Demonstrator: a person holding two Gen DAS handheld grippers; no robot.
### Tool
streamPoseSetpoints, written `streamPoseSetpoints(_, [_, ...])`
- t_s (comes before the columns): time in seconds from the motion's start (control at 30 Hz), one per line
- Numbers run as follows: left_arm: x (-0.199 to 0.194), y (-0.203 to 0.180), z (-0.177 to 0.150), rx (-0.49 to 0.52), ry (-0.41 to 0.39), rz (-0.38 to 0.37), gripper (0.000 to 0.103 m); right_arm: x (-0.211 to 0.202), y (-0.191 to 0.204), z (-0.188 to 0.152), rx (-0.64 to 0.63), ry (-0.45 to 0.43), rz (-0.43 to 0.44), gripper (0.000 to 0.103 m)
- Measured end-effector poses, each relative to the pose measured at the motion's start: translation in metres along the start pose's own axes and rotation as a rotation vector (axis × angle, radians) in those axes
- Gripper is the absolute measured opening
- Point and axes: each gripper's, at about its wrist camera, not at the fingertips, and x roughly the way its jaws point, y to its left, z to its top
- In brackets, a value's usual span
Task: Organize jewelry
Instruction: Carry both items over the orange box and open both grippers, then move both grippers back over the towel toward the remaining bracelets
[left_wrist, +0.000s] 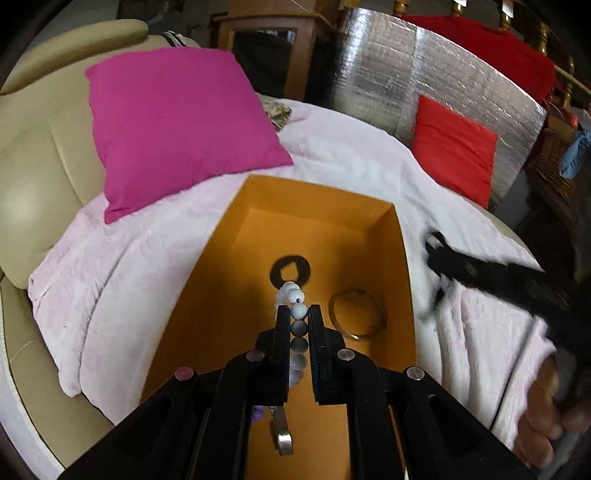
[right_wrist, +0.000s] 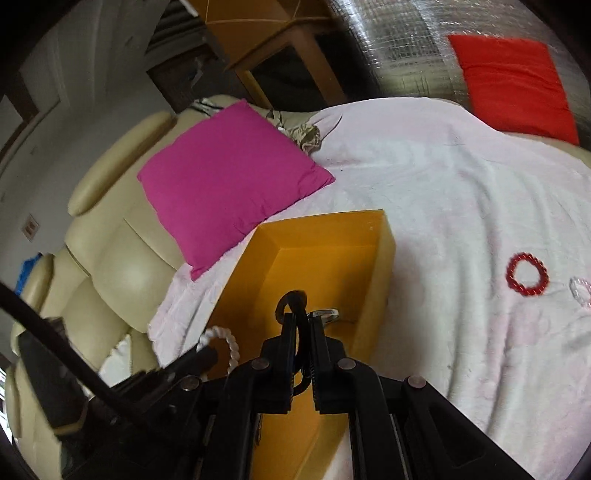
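Beige leather sofa (left_wrist: 33, 177) carried a pale pink blanket (left_wrist: 177, 236); square magenta cushion (right_wrist: 225, 177) sat at the blanket's far-left corner, against the backrest. Open orange cardboard box (left_wrist: 321, 236) sat on the blanket just right of that cushion.

Left gripper (left_wrist: 298, 314) hovered over the box, fingers narrow, clamped on a white-and-grey beaded bracelet (left_wrist: 297, 317); the beads ran between the pads and hung past the tips. On the box floor: dark flat ring-shaped piece (left_wrist: 275, 271) just beyond the fingertips, thin metal bangle (left_wrist: 356, 314) near the right wall, small silver clasp-like item (left_wrist: 284, 439) at the near end, partly hidden by the gripper.

Right gripper (right_wrist: 302, 321) was over the box's near edge, fingers narrow, closed on a dark round bracelet (right_wrist: 293, 301) that stuck up past the tips. Left wrist view showed this gripper blurred, off the box's right wall.

Red beaded bracelet (right_wrist: 527, 274) lay on the blanket well right of the box; a clear pinkish bracelet (right_wrist: 581, 290) just beside it toward the right edge. Red cushion (right_wrist: 513, 81) stood at the far-right corner against silver foil sheeting (left_wrist: 424, 70).
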Motion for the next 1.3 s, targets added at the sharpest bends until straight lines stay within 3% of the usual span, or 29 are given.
streamPoseSetpoints(0.1, [0.01, -0.008, -0.003, 0.015, 0.042, -0.04, 0.01, 0.016, -0.004, 0.009, 0.019, 0.012, -0.021, 0.008])
streamPoseSetpoints(0.27, [0.033, -0.022, -0.009, 0.052, 0.14, -0.029, 0.011, 0.046, -0.014, 0.035, 0.047, -0.014, -0.056, 0.014])
streamPoseSetpoints(0.3, [0.037, -0.024, -0.01, 0.051, 0.154, -0.01, 0.013, 0.049, -0.019, 0.038, 0.063, -0.016, -0.068, 0.022])
streamPoseSetpoints(0.33, [0.039, -0.025, -0.01, 0.054, 0.159, 0.001, 0.022, 0.051, -0.022, 0.04, 0.078, -0.023, -0.072, 0.026])
streamPoseSetpoints(0.37, [0.04, -0.027, -0.01, 0.064, 0.16, 0.021, 0.037, 0.05, -0.026, 0.043, 0.089, -0.028, -0.065, 0.038])
streamPoseSetpoints(0.4, [0.039, -0.029, -0.01, 0.068, 0.151, 0.038, 0.044, 0.049, -0.031, 0.044, 0.107, -0.034, -0.049, 0.055])
streamPoseSetpoints(0.43, [0.037, -0.031, -0.01, 0.07, 0.136, 0.052, 0.049, 0.045, -0.037, 0.044, 0.127, -0.052, -0.039, 0.059])
streamPoseSetpoints(0.67, [0.027, -0.05, -0.007, 0.112, 0.079, 0.054, 0.049, 0.005, -0.074, 0.028, 0.152, -0.097, -0.049, 0.059])
streamPoseSetpoints(0.87, [0.017, -0.079, -0.006, 0.16, 0.023, 0.063, 0.05, -0.046, -0.123, 0.006, 0.182, -0.114, -0.124, 0.059])
streamPoseSetpoints(1.3, [0.021, -0.153, -0.01, 0.252, 0.005, 0.051, 0.054, -0.144, -0.22, -0.041, 0.278, -0.144, -0.252, 0.059])
